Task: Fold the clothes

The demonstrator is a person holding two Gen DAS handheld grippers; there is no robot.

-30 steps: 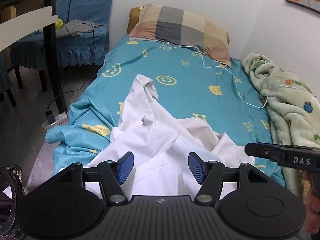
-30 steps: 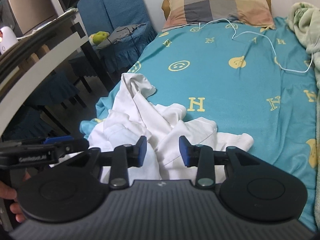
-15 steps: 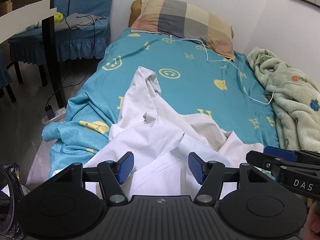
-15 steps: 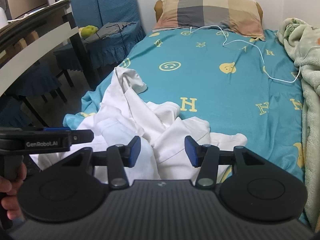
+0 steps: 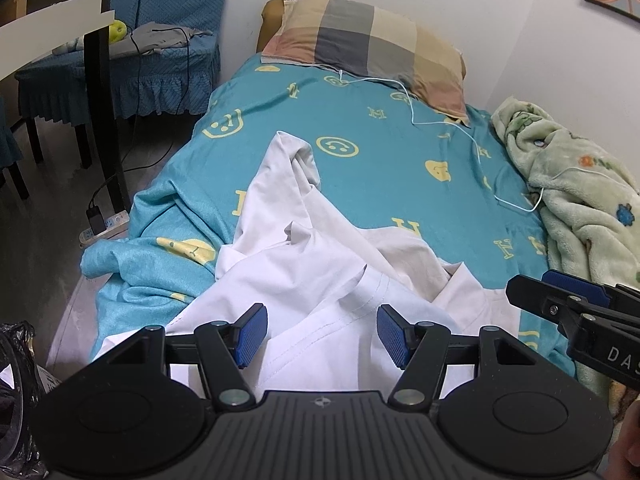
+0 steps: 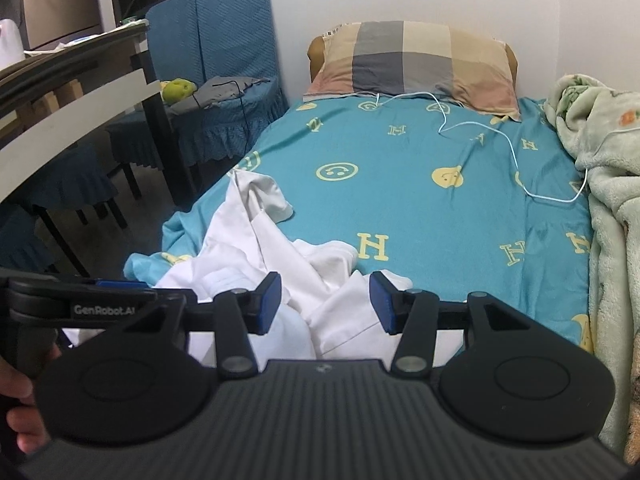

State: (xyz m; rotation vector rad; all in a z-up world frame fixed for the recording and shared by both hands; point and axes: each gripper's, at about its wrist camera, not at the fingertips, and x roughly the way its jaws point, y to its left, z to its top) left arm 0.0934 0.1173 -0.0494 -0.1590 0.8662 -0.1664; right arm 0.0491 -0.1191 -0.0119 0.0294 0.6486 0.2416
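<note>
Soft, even indoor light falls on the teal bedsheet (image 5: 380, 184), which is bright with only faint shadows. Left of it the floor (image 5: 44, 216) and table (image 6: 72, 120) lie dim. Fisheye bending curves the edges; detail stays fairly sharp.

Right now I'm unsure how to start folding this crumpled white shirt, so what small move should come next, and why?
Probably lower the left gripper onto the seamed edge of the crumpled white shirt just ahead of it and pinch there. Both jaws stand open and empty, the right gripper having just been opening with no cloth pinched. The shirt lies bunched on the teal patterned bedsheet, so it needs spreading first.
</note>
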